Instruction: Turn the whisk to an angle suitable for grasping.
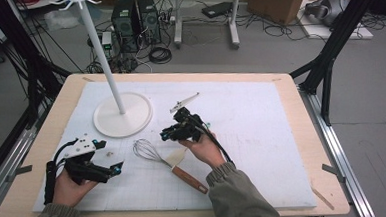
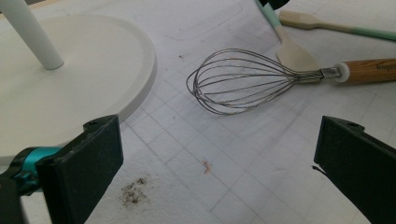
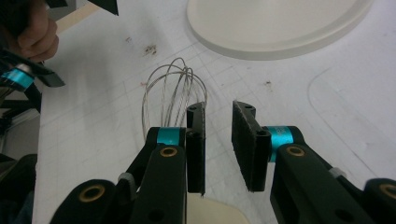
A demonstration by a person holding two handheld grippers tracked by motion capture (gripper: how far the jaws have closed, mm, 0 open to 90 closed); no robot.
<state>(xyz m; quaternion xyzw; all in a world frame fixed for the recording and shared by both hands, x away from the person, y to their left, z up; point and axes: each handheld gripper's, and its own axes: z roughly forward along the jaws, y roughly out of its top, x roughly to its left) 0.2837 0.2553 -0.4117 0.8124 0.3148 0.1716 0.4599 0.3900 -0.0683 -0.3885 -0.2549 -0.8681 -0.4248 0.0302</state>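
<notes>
A wire whisk (image 1: 145, 150) with a wooden handle lies on the white mat (image 1: 262, 135), its wires pointing left. A cream spatula (image 1: 176, 157) lies against it. My right gripper (image 1: 170, 134) hovers just above the whisk's neck. In the right gripper view that gripper (image 3: 219, 126) is open by a narrow gap with nothing between the pads, the whisk (image 3: 168, 88) below and beyond them, and the spatula blade (image 3: 215, 212) under the jaws. My left gripper (image 1: 115, 167) rests at the near left. It stands wide open (image 2: 217, 149) and empty, facing the whisk (image 2: 238, 79) and spatula (image 2: 294, 53).
A white stand with a round base (image 1: 131, 119) and a tall pole rises at the back left of the mat. A metal utensil (image 1: 184, 102) lies behind the right gripper. A second cream utensil with a mint handle (image 2: 317, 22) lies beyond the whisk.
</notes>
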